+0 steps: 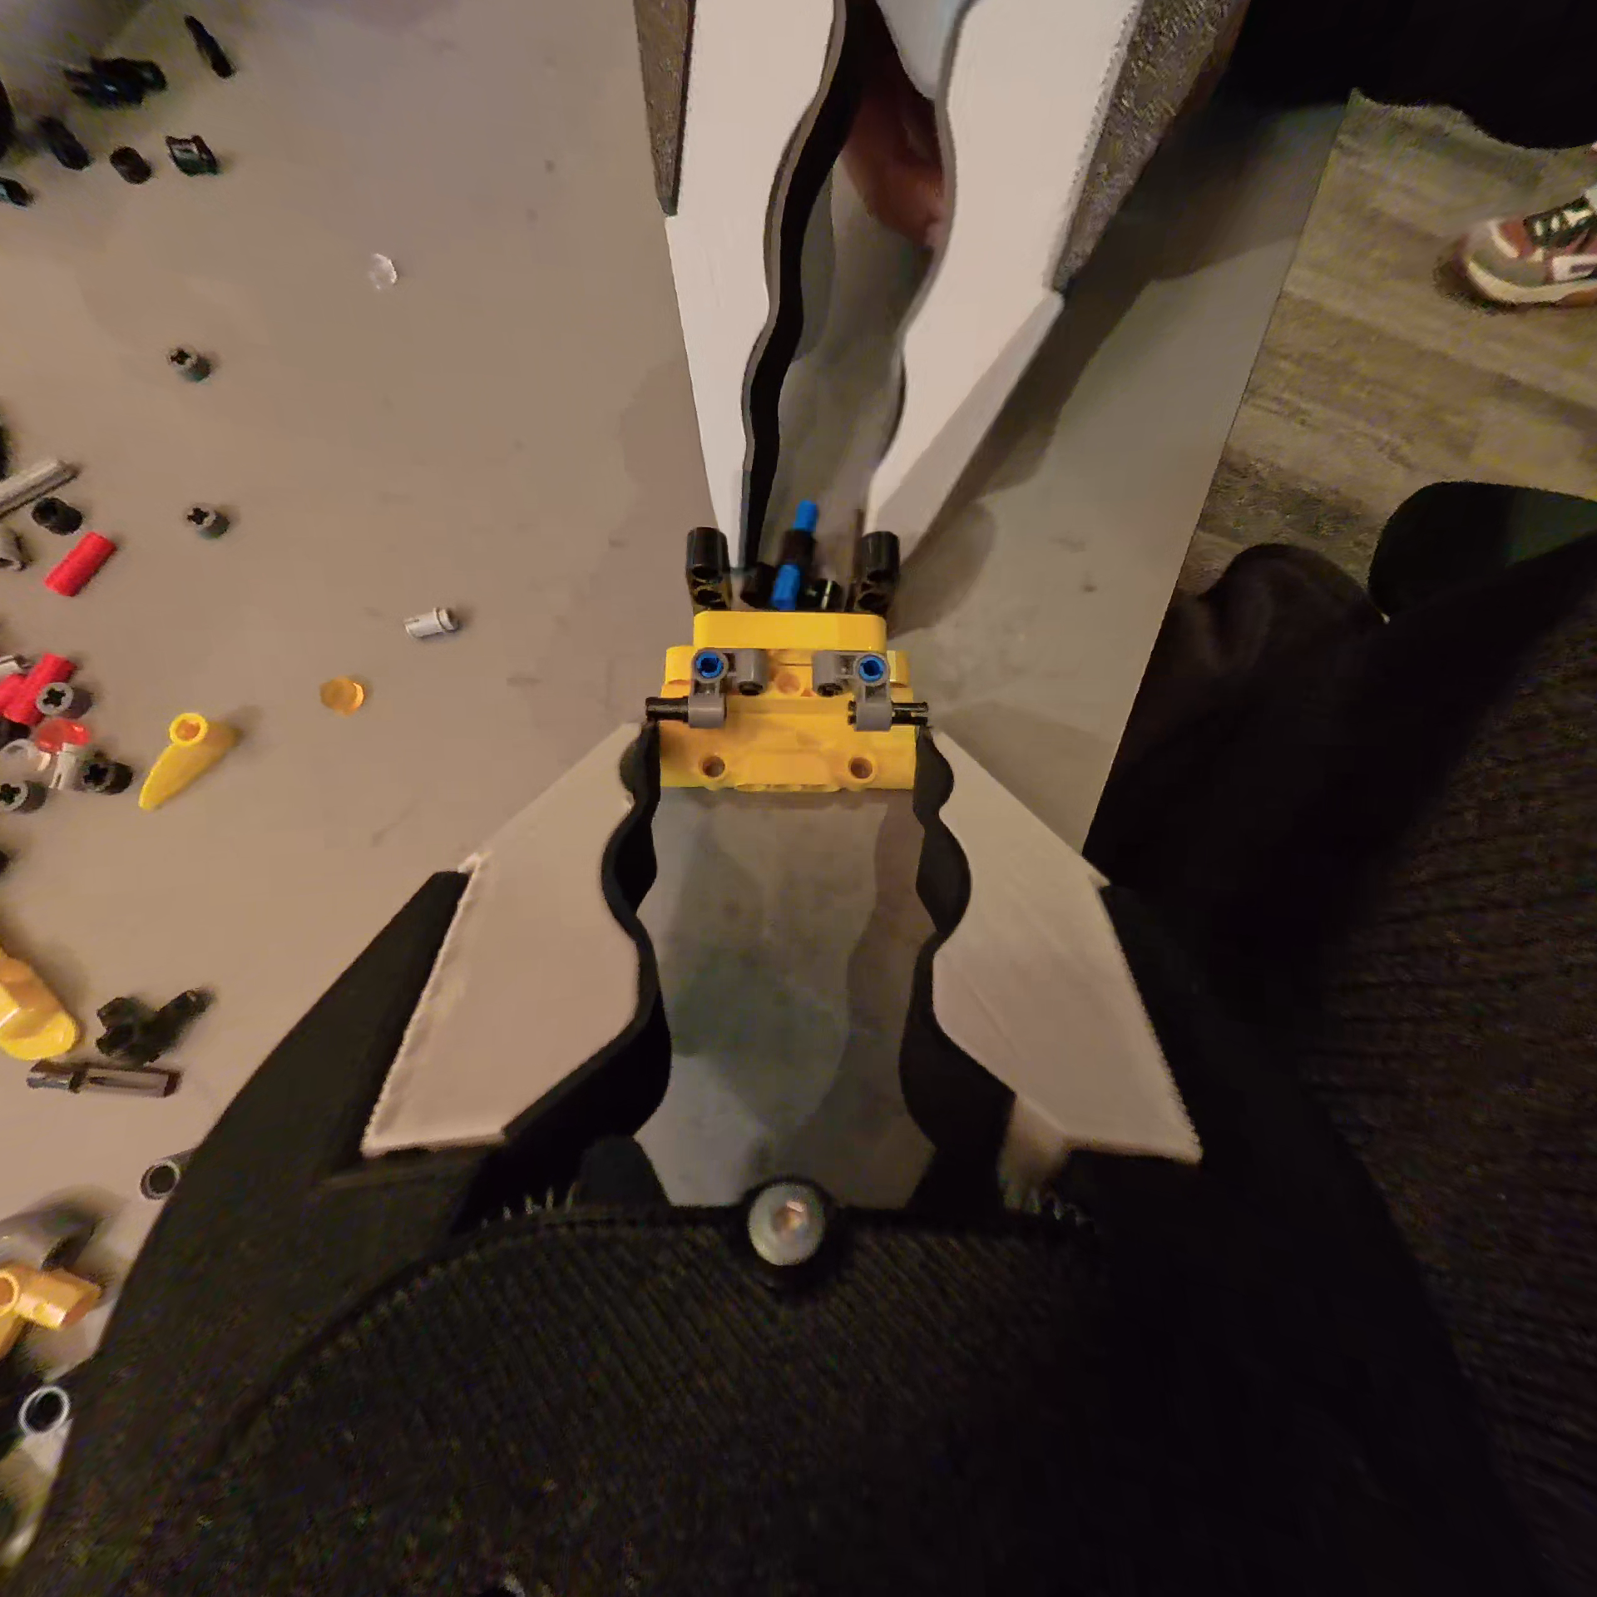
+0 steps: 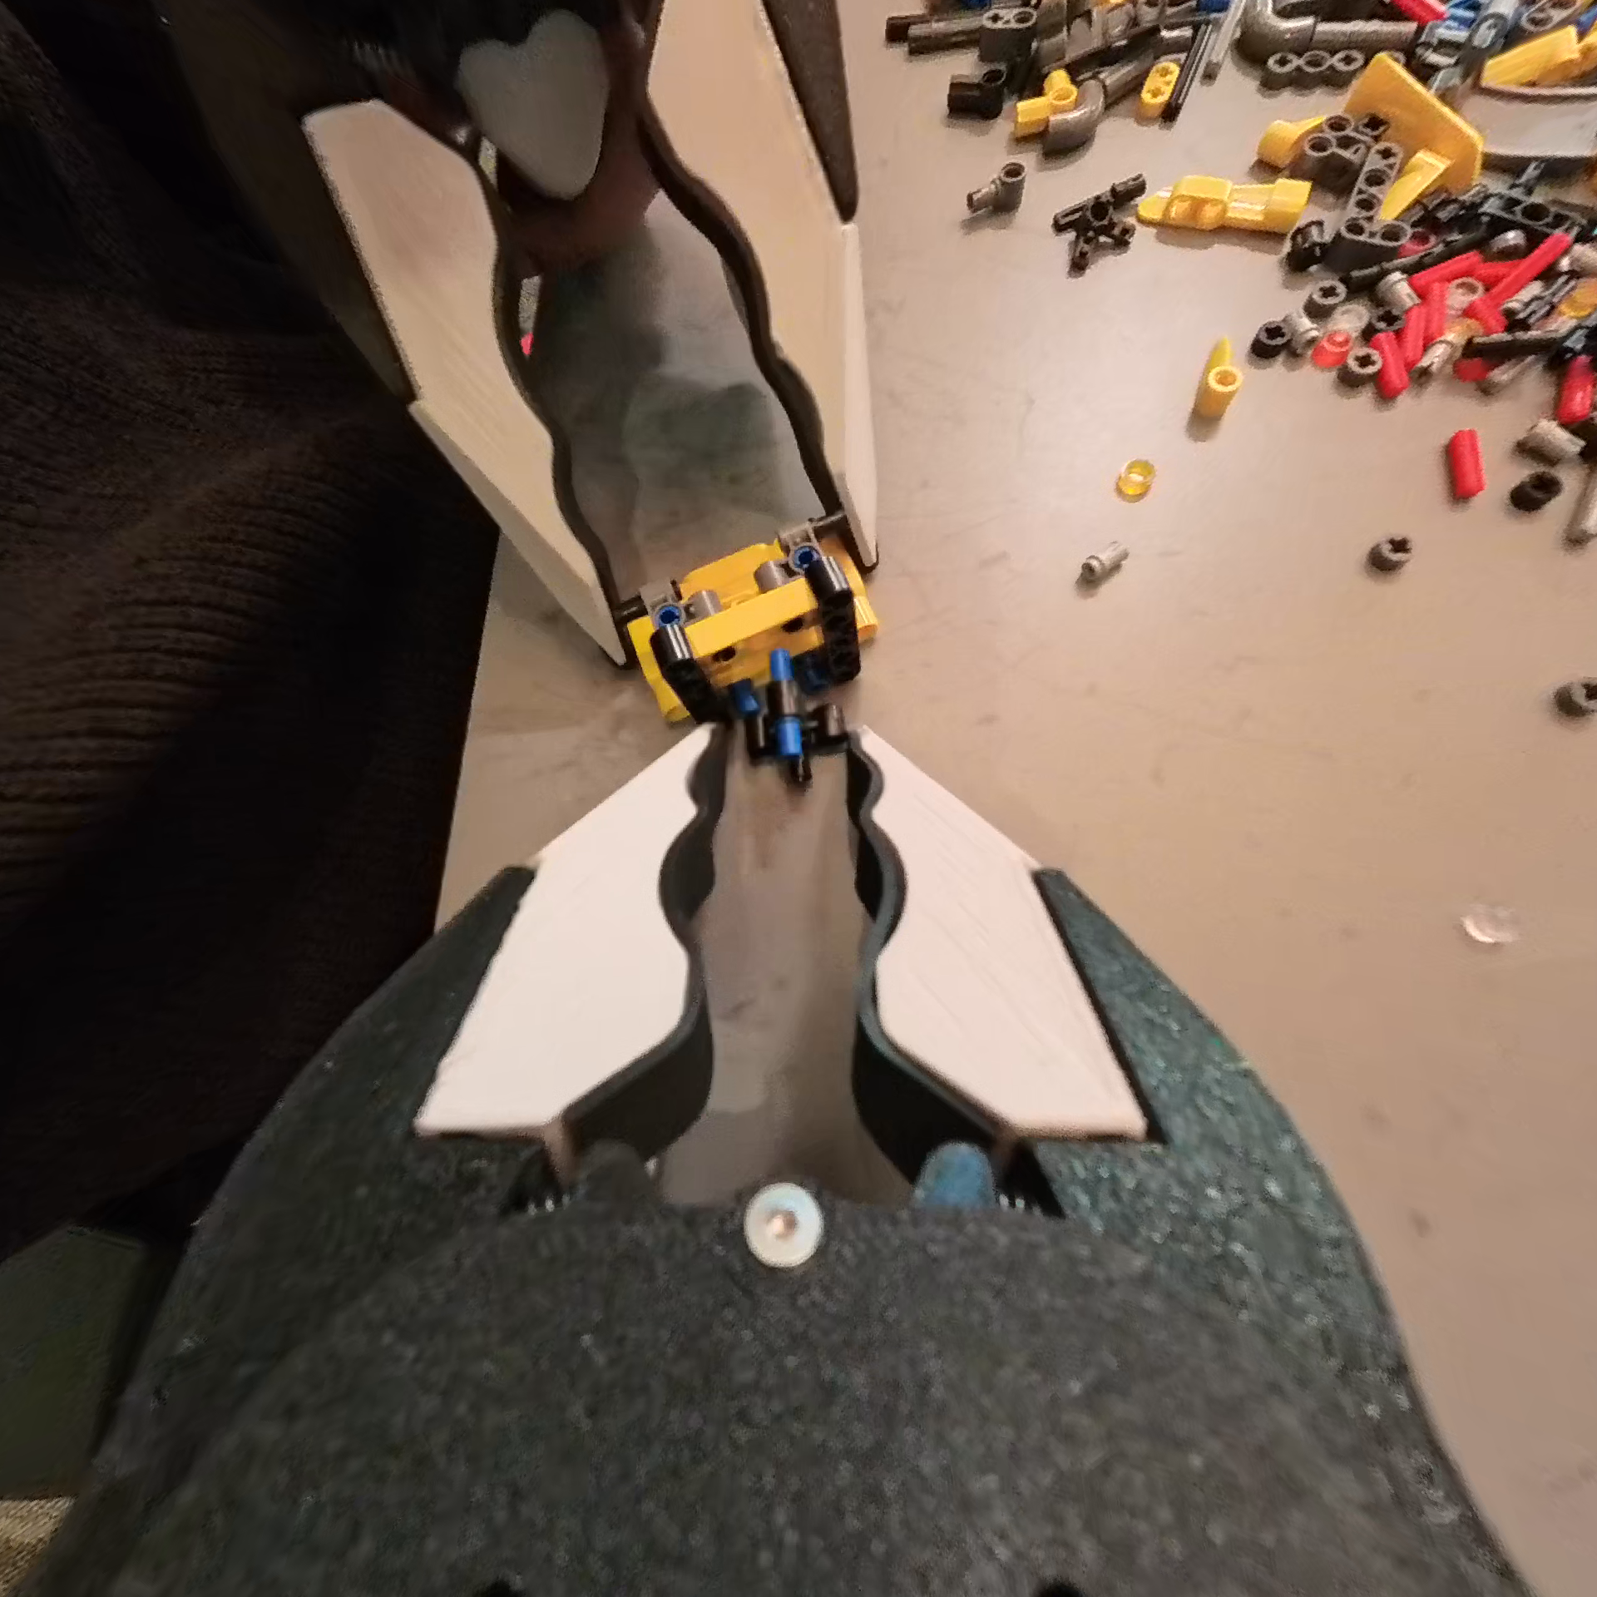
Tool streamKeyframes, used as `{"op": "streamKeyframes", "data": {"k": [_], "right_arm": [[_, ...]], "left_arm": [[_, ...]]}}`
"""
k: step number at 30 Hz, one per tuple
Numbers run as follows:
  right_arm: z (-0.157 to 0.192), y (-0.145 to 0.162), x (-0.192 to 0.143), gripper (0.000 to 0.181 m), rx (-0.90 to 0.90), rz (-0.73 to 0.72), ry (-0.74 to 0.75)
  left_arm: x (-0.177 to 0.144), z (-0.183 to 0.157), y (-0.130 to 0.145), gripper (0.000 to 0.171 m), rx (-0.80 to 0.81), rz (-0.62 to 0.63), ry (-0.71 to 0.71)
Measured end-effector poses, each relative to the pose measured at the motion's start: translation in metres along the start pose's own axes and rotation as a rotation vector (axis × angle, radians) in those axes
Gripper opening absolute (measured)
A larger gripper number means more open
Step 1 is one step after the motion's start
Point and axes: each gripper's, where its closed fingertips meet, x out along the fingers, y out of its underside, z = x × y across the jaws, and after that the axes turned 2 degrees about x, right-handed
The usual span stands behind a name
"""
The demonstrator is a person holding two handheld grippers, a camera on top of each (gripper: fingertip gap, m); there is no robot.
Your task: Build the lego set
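Yellow brick assembly [image 1: 786,734] clamped in left gripper [image 1: 785,760] | right gripper [image 2: 782,743] pinching its blue pin [image 2: 785,733] end

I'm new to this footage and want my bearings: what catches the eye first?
Dead centre, a small yellow brick assembly with grey connectors and blue pins sits clamped in the left gripper. The right gripper meets it from the opposite side, its jaws closed around the black-and-blue pin cluster. A loose heap of yellow, red and black building pieces litters the grey table beside them.

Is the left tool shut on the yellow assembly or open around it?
Shut on it: the left tool has both fingertips pressed against the sides of the yellow assembly.
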Motion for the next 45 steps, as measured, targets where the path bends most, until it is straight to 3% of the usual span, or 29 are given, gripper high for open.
{"op": "streamKeyframes", "data": {"k": [6, 14, 18, 23, 26, 34, 39, 45], "right_arm": [[0.004, 0.003, -0.003, 0.036, 0.028, -0.009, 0.019], [-0.007, 0.006, -0.008, 0.033, 0.044, -0.017, 0.136], [-0.005, 0.007, -0.006, 0.029, 0.012, -0.005, 0.144], [-0.003, 0.006, -0.004, 0.007, -0.002, 0.003, 0.129], [-0.003, 0.004, -0.002, 0.004, -0.003, 0.005, 0.123], [-0.007, -0.007, 0.0, 0.003, -0.022, -0.036, 0.167], [0.022, -0.054, -0.019, 0.003, 0.092, -0.347, -0.014], [0.061, -0.05, -0.008, 0.002, 0.195, -0.297, -0.271]], "left_arm": [[-0.002, 0.0, 0.0, 0.057, -0.009, -0.006, 0.037], [-0.012, 0.014, -0.002, 0.057, -0.06, -0.06, 0.052], [-0.029, 0.016, -0.013, 0.056, -0.133, -0.184, 0.133], [-0.061, 0.014, -0.034, 0.056, -0.266, -0.418, 0.314], [-0.075, 0.015, -0.039, 0.055, -0.318, -0.509, 0.363], [-0.083, 0.009, -0.034, 0.056, -0.317, -0.527, 0.375], [-0.084, -0.003, -0.027, 0.055, -0.31, -0.486, 0.43], [-0.086, -0.018, -0.021, 0.054, -0.248, -0.443, 0.479]]}}
